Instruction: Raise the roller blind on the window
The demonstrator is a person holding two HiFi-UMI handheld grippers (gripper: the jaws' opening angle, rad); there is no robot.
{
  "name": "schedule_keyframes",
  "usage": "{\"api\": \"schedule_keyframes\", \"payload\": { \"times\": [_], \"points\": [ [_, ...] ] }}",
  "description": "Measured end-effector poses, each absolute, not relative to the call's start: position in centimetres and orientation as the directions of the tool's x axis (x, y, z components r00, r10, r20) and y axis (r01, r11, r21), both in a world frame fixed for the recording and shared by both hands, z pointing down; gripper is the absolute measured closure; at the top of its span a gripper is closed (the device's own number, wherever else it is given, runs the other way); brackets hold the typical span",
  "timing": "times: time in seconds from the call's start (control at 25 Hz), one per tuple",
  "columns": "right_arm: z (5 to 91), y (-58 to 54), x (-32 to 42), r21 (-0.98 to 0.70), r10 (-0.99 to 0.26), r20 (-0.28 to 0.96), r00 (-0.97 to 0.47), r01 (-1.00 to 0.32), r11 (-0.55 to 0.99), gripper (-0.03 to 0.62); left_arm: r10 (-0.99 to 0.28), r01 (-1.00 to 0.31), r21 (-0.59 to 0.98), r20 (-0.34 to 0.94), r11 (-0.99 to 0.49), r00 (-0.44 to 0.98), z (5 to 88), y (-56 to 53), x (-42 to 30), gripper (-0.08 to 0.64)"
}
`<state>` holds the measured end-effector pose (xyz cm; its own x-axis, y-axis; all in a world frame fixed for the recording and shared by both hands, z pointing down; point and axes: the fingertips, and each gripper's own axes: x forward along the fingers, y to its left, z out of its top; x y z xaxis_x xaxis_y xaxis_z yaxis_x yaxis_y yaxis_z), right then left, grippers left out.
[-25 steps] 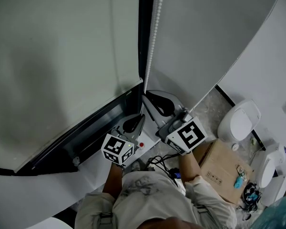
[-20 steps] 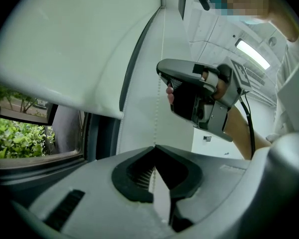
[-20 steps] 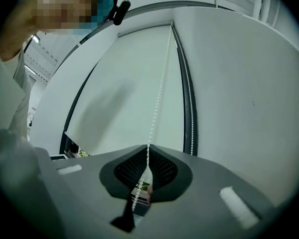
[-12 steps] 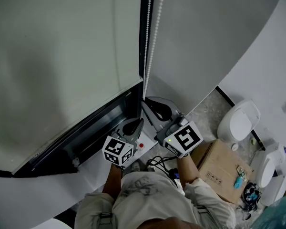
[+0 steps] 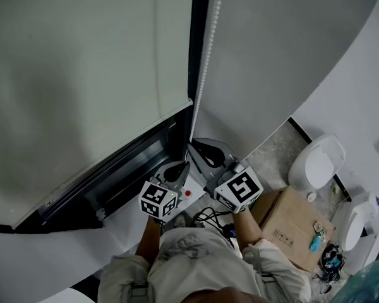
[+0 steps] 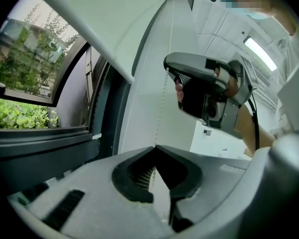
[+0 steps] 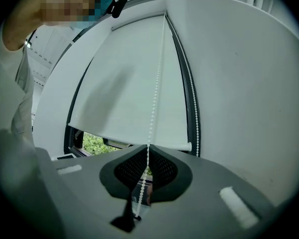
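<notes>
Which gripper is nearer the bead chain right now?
Right. The right gripper is shut on the bead chain, which runs between its jaws; the left gripper sits lower, to its left, jaws together.

Grey left claw (image 5: 186,165), grey right claw (image 5: 192,145), black-and-white marker cubes (image 5: 156,199), beige shirt (image 5: 196,257), black cable (image 5: 212,214)
</notes>
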<state>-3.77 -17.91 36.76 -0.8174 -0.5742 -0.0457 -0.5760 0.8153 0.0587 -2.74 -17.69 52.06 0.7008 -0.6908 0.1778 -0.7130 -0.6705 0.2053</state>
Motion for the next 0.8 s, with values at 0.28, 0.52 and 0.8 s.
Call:
{"api": "schedule_keyframes", "payload": {
  "times": [0.28,0.52,0.8],
  "points": [
    [38.6,-17.5,-3.7,0.044,-0.577,-0.02,-0.817,-0.577,0.816,0.571,-0.688,-0.715,0.212,0.195,-0.666,0.699,53.9,-17.5,-2.9,0.546],
    [40.1,-17.1,-3.5,0.029,-0.581,0.004,-0.814,-0.58,0.814,0.572,-0.682,-0.715,0.227,0.214,-0.662,0.699,55.5,-17.2,-2.8,0.546],
    [42.2,-16.7,-3.3,0.019,-0.59,0.036,-0.806,-0.59,0.807,0.571,-0.676,-0.718,0.233,0.242,-0.656,0.696,57.6,-16.8,-2.6,0.546]
  ]
}}
